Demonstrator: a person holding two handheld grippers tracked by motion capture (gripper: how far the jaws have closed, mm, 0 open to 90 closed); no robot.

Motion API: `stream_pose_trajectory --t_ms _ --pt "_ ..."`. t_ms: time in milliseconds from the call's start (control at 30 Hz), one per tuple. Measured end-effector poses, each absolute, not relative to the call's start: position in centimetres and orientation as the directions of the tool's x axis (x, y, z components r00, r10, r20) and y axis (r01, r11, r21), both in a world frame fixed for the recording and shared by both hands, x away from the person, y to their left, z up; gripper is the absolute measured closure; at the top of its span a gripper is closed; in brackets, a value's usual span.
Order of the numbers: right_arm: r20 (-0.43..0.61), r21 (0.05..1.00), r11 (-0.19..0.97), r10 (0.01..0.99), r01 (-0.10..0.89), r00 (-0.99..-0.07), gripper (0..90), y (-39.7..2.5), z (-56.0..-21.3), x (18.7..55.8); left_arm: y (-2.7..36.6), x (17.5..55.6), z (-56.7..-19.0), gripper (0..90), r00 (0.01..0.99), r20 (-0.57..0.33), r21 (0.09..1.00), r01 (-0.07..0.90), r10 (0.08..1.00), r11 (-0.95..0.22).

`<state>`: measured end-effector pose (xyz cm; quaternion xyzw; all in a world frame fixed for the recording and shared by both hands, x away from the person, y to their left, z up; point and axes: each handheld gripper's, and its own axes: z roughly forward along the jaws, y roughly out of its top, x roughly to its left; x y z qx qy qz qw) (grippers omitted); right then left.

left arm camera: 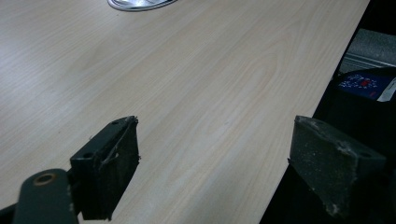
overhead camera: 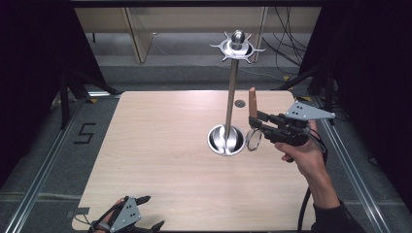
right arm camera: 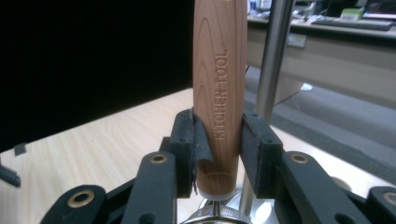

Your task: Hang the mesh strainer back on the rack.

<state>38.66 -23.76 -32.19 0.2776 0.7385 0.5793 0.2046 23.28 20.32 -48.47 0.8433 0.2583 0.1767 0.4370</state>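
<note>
Wooden rounded handle (right arm camera: 220, 93) clamped by right tool (right arm camera: 218, 149).

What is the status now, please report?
Right gripper shut on wooden-handled kitchen tool, held upright. Left gripper open, empty. Metal stand close beside tool.

Reddish-brown handle (right arm camera: 219, 93), seemingly silver stand (overhead camera: 232, 92)

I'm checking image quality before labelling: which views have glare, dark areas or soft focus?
High view: bright glare on the steel stand's base, black curtains swallowing both sides. Left gripper view: the table is evenly lit, the near jaws slightly soft. Right gripper view: the wooden handle and its lettering are sharp, the left background black, the desks behind blurred.
</note>
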Motion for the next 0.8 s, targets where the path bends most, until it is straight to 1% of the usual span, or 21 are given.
stream_pose_trajectory --t_ms 33,100,133,200,267,300,367,433,467,500,567,733,767,800 --pt "0.003 0.971 0.178 0.654 0.158 -0.757 68.7 -23.8 -31.9 38.7 20.3 23.3 -48.5 15.2 0.803 0.075 0.827 0.281 0.591 -0.486" --pt "0.010 0.974 0.164 0.658 0.157 -0.753 68.7 -23.8 -31.2 38.7 20.3 23.3 -48.4 15.2 0.803 0.075 0.828 0.281 0.592 -0.486" --pt "-0.022 0.976 0.177 0.657 0.125 -0.754 68.7 -23.9 -31.0 38.9 20.3 23.3 -48.5 15.2 0.799 0.075 0.830 0.282 0.597 -0.482" --pt "-0.004 0.976 0.165 0.668 0.143 -0.744 68.7 -23.8 -30.5 38.9 20.4 23.3 -48.4 15.2 0.805 0.072 0.824 0.285 0.589 -0.490" --pt "-0.031 0.978 0.174 0.672 0.116 -0.740 68.7 -23.8 -29.9 39.2 20.4 23.3 -48.5 15.2 0.803 0.076 0.827 0.280 0.591 -0.487" --pt "-0.015 0.977 0.169 0.673 0.134 -0.739 68.6 -23.7 -29.7 39.3 20.5 23.3 -48.4 15.2 0.806 0.080 0.818 0.284 0.587 -0.501" --pt "-0.020 0.977 0.167 0.685 0.130 -0.728 68.7 -23.6 -29.2 39.5 20.4 23.3 -48.4 15.2 0.802 0.079 0.829 0.277 0.591 -0.486" --pt "-0.020 0.978 0.165 0.688 0.130 -0.726 68.7 -23.4 -28.8 39.8 20.4 23.3 -48.5 15.2 0.804 0.076 0.828 0.278 0.590 -0.486" --pt "-0.037 0.977 0.176 0.696 0.120 -0.718 68.6 -23.4 -28.3 40.0 20.4 23.3 -48.5 15.2 0.804 0.073 0.827 0.282 0.590 -0.487" --pt "-0.037 0.977 0.176 0.696 0.120 -0.718 68.6 -23.4 -28.3 40.0 20.5 23.4 -48.4 15.2 0.806 0.084 0.821 0.277 0.586 -0.500" --pt "-0.026 0.978 0.167 0.699 0.128 -0.715 68.6 -23.2 -27.9 40.1 20.3 23.3 -48.5 15.2 0.806 0.063 0.828 0.287 0.589 -0.482" --pt "-0.020 0.976 0.168 0.709 0.141 -0.705 68.7 -22.9 -27.0 40.4 20.4 23.3 -48.5 15.2 0.804 0.075 0.828 0.279 0.589 -0.486" --pt "-0.038 0.977 0.174 0.715 0.125 -0.698 68.6 -22.9 -26.9 40.6 20.4 23.3 -48.5 15.2 0.805 0.076 0.828 0.278 0.588 -0.487" --pt "-0.034 0.975 0.176 0.715 0.133 -0.698 68.7 -22.7 -26.7 40.8 20.4 23.3 -48.5 15.1 0.805 0.074 0.828 0.279 0.589 -0.486"
